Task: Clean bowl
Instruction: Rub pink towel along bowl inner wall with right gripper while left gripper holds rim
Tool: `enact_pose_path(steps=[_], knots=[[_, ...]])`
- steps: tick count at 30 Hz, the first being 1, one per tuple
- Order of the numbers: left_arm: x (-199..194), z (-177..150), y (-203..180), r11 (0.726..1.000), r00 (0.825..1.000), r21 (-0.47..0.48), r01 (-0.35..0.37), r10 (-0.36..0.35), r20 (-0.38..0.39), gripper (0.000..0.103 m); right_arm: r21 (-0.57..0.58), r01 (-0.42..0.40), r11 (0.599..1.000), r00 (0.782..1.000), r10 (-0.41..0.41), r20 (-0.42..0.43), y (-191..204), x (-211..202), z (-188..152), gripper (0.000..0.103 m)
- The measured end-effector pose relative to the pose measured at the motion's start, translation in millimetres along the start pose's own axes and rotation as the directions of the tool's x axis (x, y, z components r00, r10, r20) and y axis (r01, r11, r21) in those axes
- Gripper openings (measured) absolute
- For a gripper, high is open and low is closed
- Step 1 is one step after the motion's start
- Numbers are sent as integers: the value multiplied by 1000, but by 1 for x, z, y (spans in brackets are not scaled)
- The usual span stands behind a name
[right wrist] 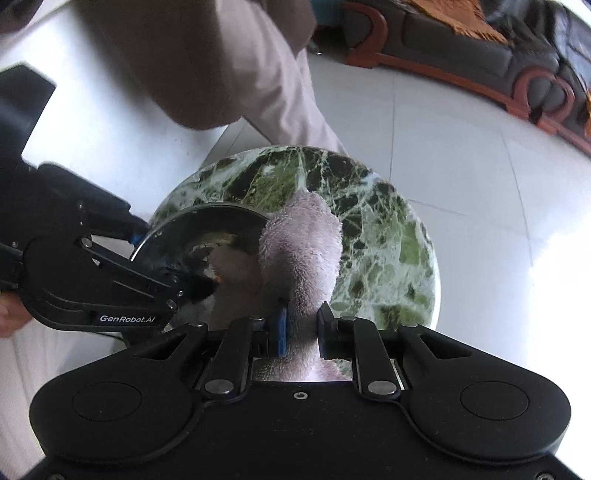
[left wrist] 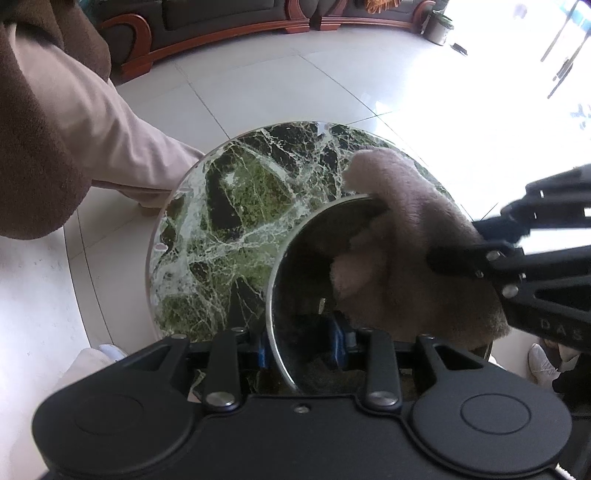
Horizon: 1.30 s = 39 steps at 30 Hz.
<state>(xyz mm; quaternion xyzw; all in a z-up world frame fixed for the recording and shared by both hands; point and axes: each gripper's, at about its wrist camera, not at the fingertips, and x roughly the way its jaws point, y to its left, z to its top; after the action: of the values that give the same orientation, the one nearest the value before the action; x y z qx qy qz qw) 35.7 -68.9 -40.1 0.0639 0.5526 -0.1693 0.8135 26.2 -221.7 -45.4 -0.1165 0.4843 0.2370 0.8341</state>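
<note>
A shiny steel bowl [left wrist: 303, 273] is tilted above a round green marble table [left wrist: 229, 206]. My left gripper [left wrist: 301, 345] is shut on the bowl's near rim, one blue pad inside the wall and one outside. A pale pink fluffy cloth [left wrist: 402, 229] drapes over the bowl's far rim and into its hollow. My right gripper [right wrist: 302, 326] is shut on the cloth [right wrist: 303, 243], which stands up between its blue pads and presses against the bowl [right wrist: 199, 240]. The left gripper [right wrist: 136, 236] shows at the left of the right wrist view, clamped on the rim.
White floor tiles [left wrist: 258, 74] surround the small table. A person's beige trouser leg [left wrist: 110, 129] stands close behind the table at the left. A dark sofa with a red wooden frame [left wrist: 221, 26] lines the far wall. A white shoe [left wrist: 543, 363] shows at the lower right.
</note>
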Motion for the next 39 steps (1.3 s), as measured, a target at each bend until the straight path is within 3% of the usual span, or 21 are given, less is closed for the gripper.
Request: enact_pose_path(steps=[6,12,15,17,20,23,30,35,39], knots=[[1,1,0,1000,1000,-16,-1,1,-5,30,-22,-27,999,999,27,24,-2,11,24,16],[2,0,2,999,1000,-41,12,-12,3,30,87,-34,996,999,34,9,-9,2,-11,16],[2,1,2,999,1000,-38,9,-9,-2,31,26,14,1000,1000,-14,10,3,-1,-10,16],[2,2,3,999,1000,-42,5,-5,-6,31,1,23,1000,999,-23,28,5,3,0,16],[1,2,3,998,1000,-62,-3,3,-9,30,31,-32,999,997,30,71,-3,12,21,16],[1,1,4,995,1000,-98,0,-1,-8,30,54,-41,998,996,37,78,-5,18,22,17],[3,3,12,990,999,-137,36,-40,-24,30,155,-48,987,997,38,64,-7,6,-20,15],[2,3,5,995,1000,-99,5,-8,-21,31,62,-19,998,996,14,86,-3,13,9,15],[1,1,5,994,1000,-109,-4,3,-13,31,95,-61,994,994,51,100,-10,23,17,16]])
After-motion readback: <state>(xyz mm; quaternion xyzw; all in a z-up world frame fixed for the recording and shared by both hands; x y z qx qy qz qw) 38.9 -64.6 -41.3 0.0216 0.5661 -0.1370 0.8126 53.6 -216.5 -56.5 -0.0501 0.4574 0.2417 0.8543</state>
